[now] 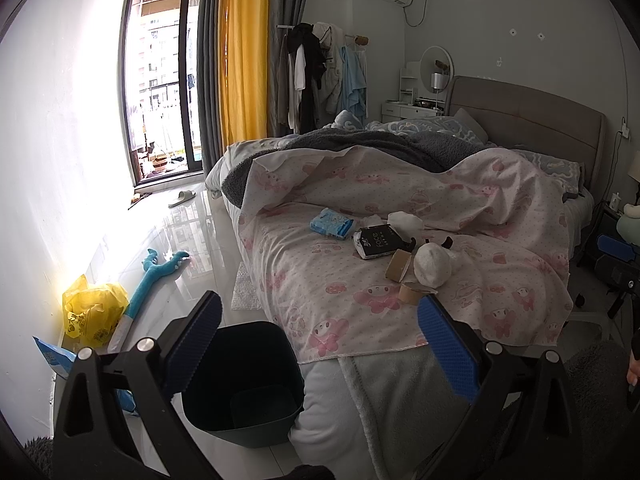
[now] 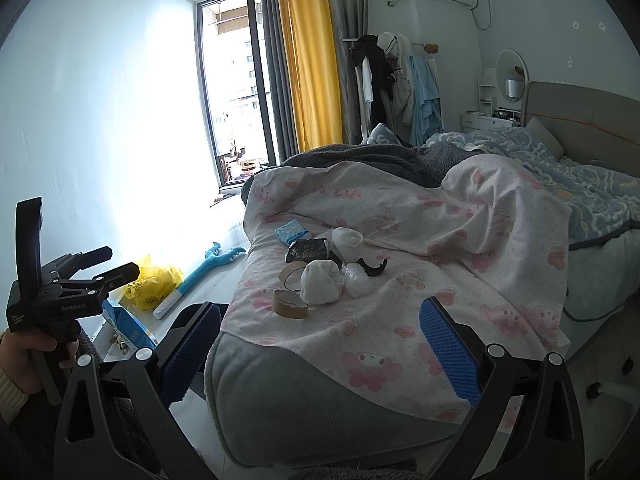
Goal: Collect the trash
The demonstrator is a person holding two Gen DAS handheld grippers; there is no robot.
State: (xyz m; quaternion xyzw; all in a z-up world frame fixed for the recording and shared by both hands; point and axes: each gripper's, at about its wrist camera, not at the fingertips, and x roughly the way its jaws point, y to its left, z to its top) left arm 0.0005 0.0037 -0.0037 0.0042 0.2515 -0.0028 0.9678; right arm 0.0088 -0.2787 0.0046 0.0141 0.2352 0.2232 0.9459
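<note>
Hovering off the foot of the bed (image 2: pixel 280 380), both tools are released, jaws spread wide and empty: the left tool (image 1: pixel 320 344) hangs over the gap between the bed's corner and the dark bin (image 1: pixel 244 384) on the floor, the right tool (image 2: pixel 316 352) over the pink printed sheet (image 2: pixel 460 240). The trash lies in a loose cluster on that sheet, straight ahead of and beyond both tools: two cardboard tape rolls (image 2: pixel 291 303) nearest, a white wad (image 2: pixel 322 282) touching them, a crinkled clear wrapper (image 2: pixel 356 278) just beside it, then a black packet (image 2: pixel 308 250), a second white wad (image 2: pixel 347 237) and a blue packet (image 2: pixel 292 233) farther back. Seen from the right wrist the cluster sits ahead and slightly left; from the left wrist it is ahead and to the right, with the bin open directly below. The right tool looks nearer the rolls, so it probably picks while the bin stays within reach on the left. The nearest roll lies flat with its ring opening upward, so pinching its wall seems the way in.
</note>
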